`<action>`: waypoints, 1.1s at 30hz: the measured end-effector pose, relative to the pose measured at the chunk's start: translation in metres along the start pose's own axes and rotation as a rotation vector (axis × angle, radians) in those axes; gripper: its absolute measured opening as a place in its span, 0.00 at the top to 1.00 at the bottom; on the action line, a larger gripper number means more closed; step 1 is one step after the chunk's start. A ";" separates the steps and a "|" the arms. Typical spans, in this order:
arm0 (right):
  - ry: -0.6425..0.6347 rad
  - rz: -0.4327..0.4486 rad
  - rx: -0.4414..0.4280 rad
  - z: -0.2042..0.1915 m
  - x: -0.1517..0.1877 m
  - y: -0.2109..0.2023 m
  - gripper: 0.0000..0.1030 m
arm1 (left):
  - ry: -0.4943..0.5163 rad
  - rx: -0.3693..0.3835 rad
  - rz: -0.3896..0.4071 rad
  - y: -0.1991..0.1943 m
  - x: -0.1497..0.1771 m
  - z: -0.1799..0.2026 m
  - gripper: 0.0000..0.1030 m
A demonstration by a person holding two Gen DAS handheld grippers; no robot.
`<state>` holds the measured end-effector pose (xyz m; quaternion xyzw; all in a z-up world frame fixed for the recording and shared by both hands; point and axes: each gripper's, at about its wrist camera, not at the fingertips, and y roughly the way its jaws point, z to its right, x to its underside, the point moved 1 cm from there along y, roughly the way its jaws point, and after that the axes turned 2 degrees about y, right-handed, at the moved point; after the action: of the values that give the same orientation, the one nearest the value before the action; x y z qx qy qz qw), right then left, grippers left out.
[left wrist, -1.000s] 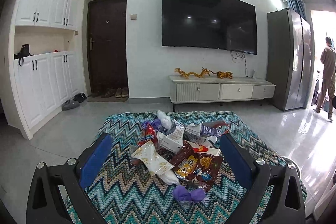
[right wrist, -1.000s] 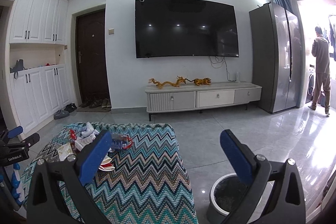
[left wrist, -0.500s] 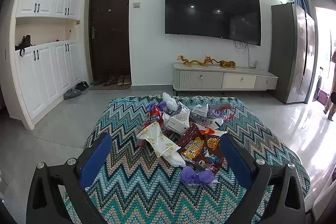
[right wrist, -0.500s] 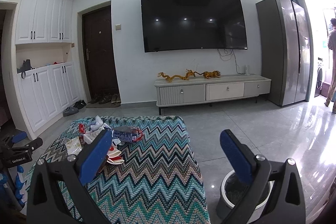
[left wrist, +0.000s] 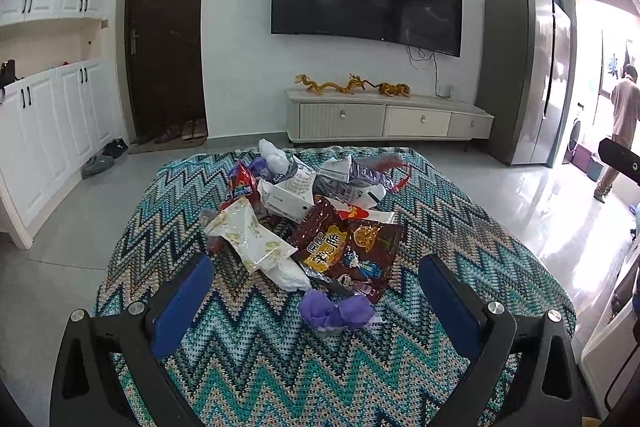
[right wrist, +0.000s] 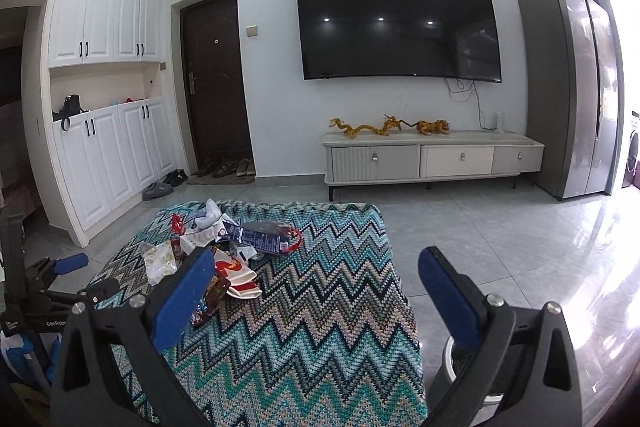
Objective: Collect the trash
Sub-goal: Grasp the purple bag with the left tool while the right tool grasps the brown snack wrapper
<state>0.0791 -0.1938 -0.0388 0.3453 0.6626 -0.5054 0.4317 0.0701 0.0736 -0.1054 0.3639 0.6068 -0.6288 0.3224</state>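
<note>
While both grippers, left and right, hang spread and empty, trash lies heaped mid-table; bin on floor off table's right edge, contents hidden.

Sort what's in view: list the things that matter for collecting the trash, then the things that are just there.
For the job:
- wrapper pile on the zigzag blanket
- purple crumpled wad
- brown snack bag
- white bin on the floor
- left gripper, open
- right gripper, open

Just there:
- television
- TV cabinet
- golden dragon figurines
- refrigerator
- shoes by the door
</note>
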 end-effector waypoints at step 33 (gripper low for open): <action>-0.218 -0.519 -0.509 -0.119 0.047 0.238 0.41 | -0.021 0.275 -0.299 0.113 0.038 0.001 0.77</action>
<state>0.2469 -0.0182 -0.1568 -0.0080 0.7826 -0.4509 0.4292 0.1462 0.0680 -0.1975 0.3037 0.5590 -0.7504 0.1793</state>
